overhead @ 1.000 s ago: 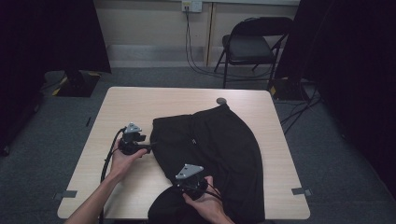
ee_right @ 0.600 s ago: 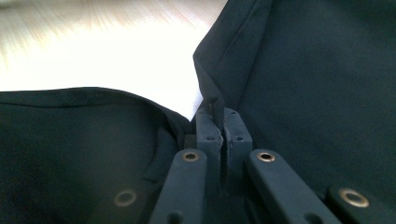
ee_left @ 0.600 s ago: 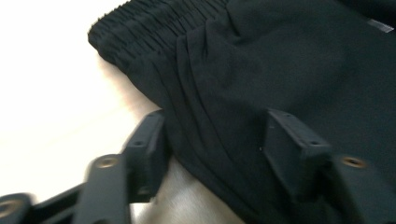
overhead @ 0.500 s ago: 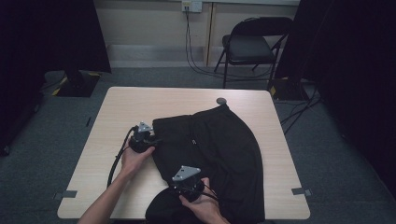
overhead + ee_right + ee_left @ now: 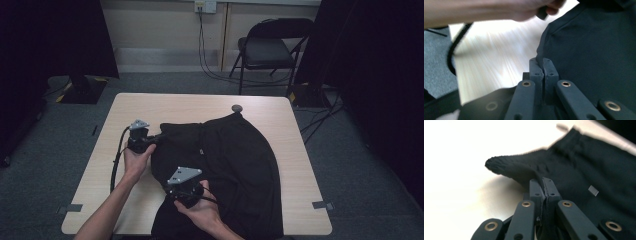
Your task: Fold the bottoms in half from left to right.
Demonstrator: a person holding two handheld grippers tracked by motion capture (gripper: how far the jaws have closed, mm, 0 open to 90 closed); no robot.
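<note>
Lying spread across the middle and right of the light wooden table point(image 5: 100, 165): a black fabric garment point(image 5: 235, 165), its near end hanging over the near edge. Left gripper point(image 5: 159, 136) at the garment's left edge, jaws pressed together on a pulled-up fold of the cloth, seen clearly in the left gripper view point(image 5: 541, 182). Right gripper point(image 5: 170, 195) nearer the person, jaws clamped on the garment's edge point(image 5: 541, 62). Small round grey object point(image 5: 237, 108) on the table just beyond the garment. Black folding chair point(image 5: 270, 47) standing behind the table.
</note>
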